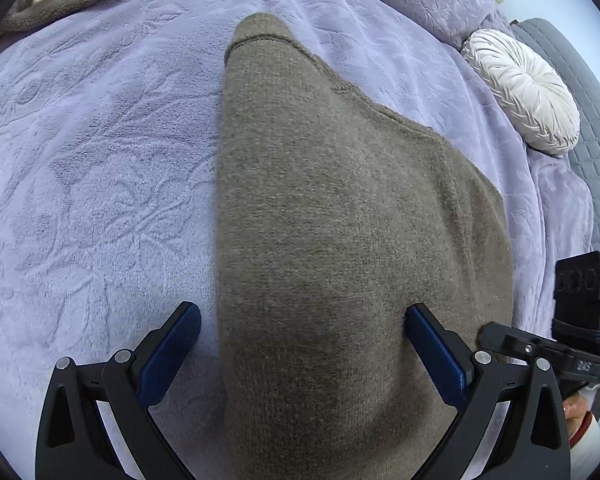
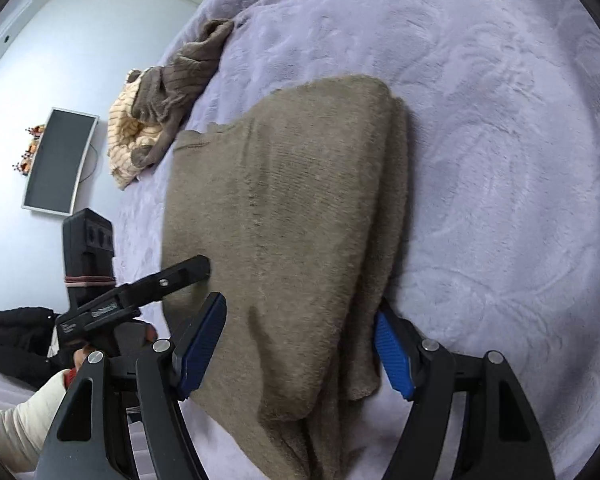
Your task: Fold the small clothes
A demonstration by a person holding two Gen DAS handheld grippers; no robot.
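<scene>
Two grippers sit over a bed with a soft purple blanket [image 1: 80, 160]. A brown knit sweater [image 1: 340, 220] lies flat on the blanket, already folded over on itself, with its layers stacked along one side.

From the left wrist camera, the left gripper [image 1: 302, 330] has its blue fingers [image 1: 172, 352] spread wide apart. One finger rests on the blanket just beside the sweater's edge. The other finger presses on top of the sweater. The fingers are not pinching anything.

From the right wrist camera, the right gripper [image 2: 300, 332] is spread wide too. The near end of the sweater [image 2: 284, 220] lies between its two blue fingers [image 2: 204, 344]. One finger sits at the sweater's stacked edge and the other is on its top. They are not squeezed shut on the cloth.

Each camera also shows the other gripper off to the side, close to the sweater.

A round white pillow [image 1: 520, 88] sits on the far side of the bed. A pile of other clothes [image 2: 160, 108], brown and striped cream, lies near the bed's edge, well apart from the sweater. A screen [image 2: 58, 162] hangs on the wall.
</scene>
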